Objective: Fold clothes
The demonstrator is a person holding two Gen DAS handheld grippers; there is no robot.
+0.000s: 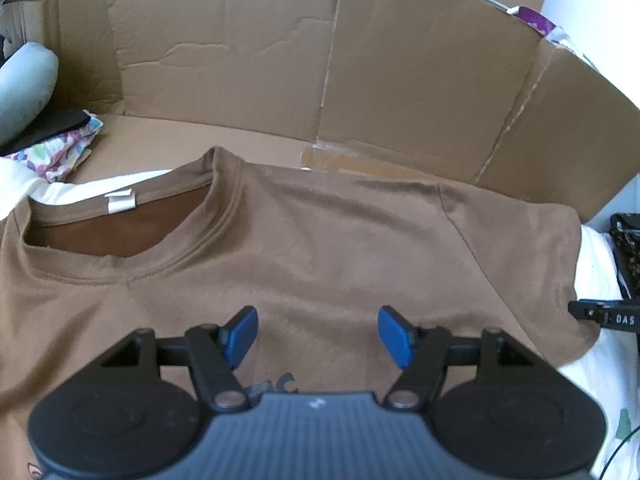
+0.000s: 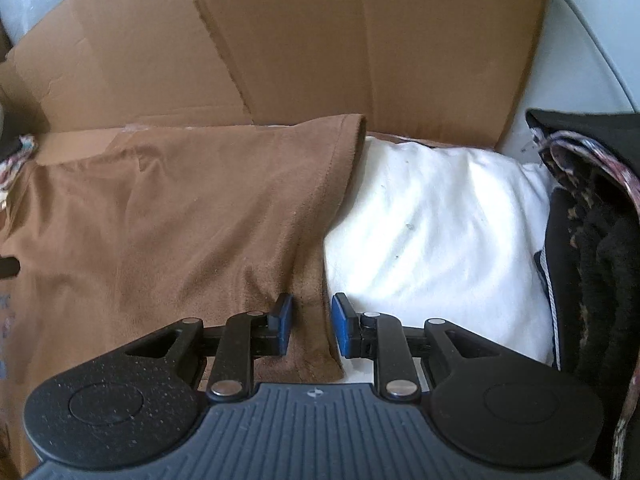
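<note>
Brown T-shirt (image 1: 320, 240) lies spread flat, front up, collar toward the cardboard sheet (image 1: 320, 60), on a white cloth (image 2: 440, 220). Left gripper (image 1: 318, 336) hangs over the chest, jaws wide apart, nothing between them. Right gripper (image 2: 312, 324) sits at the sleeve hem (image 2: 308, 280), jaws narrow with a gap, hem fabric between them; whether the pads press it I cannot tell.

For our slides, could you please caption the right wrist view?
Right gripper straddles the brown T-shirt sleeve edge.
</note>
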